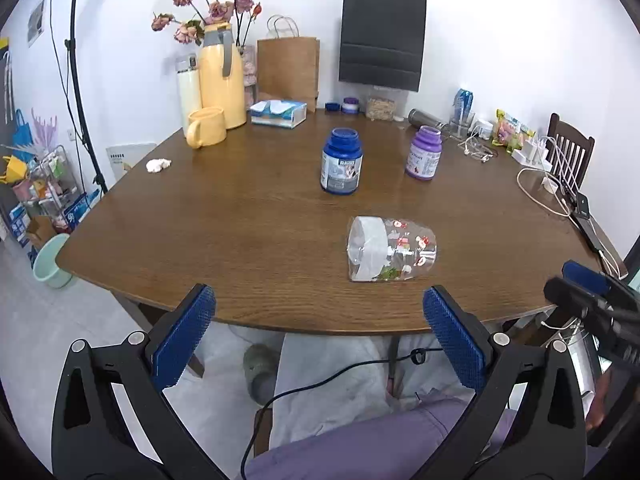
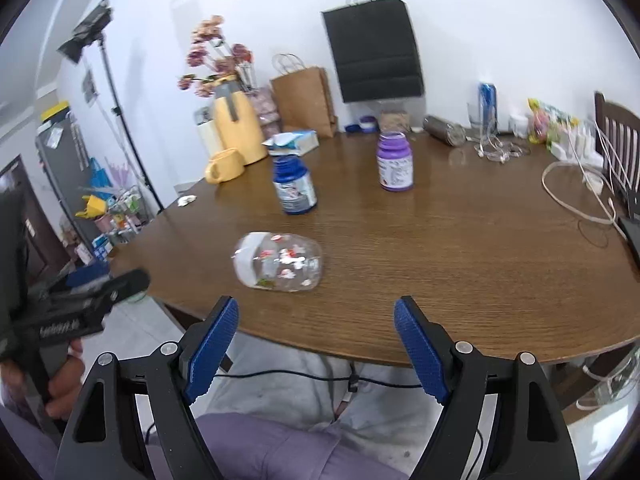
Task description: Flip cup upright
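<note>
The room has white walls and a pale floor point(image 1: 48, 320). A round brown wooden worktop point(image 1: 240, 240) fills the middle of both views; its near edge lies just beyond the fingers of both grippers. At its far side, against the wall, stand a black paper bag point(image 1: 382, 38), a brown paper bag point(image 1: 288, 68) and a yellow thermos jug point(image 1: 221, 76) with dried pink flowers point(image 1: 208, 0) behind it. A yellow mug point(image 1: 206, 127) is just in front of the jug. Far to the left of the fingers, on the floor, there is a light stand point(image 1: 82, 92) and a pale green bucket point(image 1: 52, 260).

Farther ahead of the fingers stand a blue jar point(image 1: 341, 161) and a purple jar point(image 1: 424, 153), both upright and well apart from each other.

The cup point(image 1: 391, 249) – clear, with small red and white pictures – lies on its side on the worktop, just ahead of the fingers and between them and the blue jar. Nothing touches it.

The left gripper point(image 1: 320, 336) is released, fingers wide apart and holding nothing, before the worktop edge. The right gripper point(image 2: 316, 344) is the same – fingers spread, nothing between them.
</note>
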Demonstrator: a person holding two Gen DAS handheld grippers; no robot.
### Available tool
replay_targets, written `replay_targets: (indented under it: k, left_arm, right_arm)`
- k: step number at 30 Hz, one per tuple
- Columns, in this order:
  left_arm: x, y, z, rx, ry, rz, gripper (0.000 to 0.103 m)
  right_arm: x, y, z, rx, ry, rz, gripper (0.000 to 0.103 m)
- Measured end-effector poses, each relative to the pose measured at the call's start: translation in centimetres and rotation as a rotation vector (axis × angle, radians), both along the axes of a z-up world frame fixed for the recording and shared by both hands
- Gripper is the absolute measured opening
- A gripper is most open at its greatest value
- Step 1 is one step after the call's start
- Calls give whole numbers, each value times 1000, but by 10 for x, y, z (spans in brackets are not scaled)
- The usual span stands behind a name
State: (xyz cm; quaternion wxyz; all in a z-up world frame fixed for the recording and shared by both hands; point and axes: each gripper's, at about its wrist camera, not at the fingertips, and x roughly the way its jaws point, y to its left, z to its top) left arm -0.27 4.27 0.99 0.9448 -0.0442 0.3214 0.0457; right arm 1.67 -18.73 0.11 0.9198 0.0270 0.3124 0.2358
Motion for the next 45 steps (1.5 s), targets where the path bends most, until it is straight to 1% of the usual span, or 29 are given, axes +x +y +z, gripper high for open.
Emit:
replay_targets:
  k: [3,6,9,15,45]
  left_arm:
    - [0,0,4,4,-28,35,103]
    - [-3,-4,3,-13,-32,20,103]
    - [-6,-12,1,21,-37,9,103]
    - [-7,-15,2,37,-41,2,103]
    - [-7,-8,0,41,-35,7,103]
  right_arm:
    - [5,5,-3,-8,15,-4,84]
    - [7,5,-8,7,49,8,84]
    - [7,4,-9,7,48,-1,84]
    - [8,2,-8,11,46,-9,84]
    - [8,5,-12,11,51,-11,84]
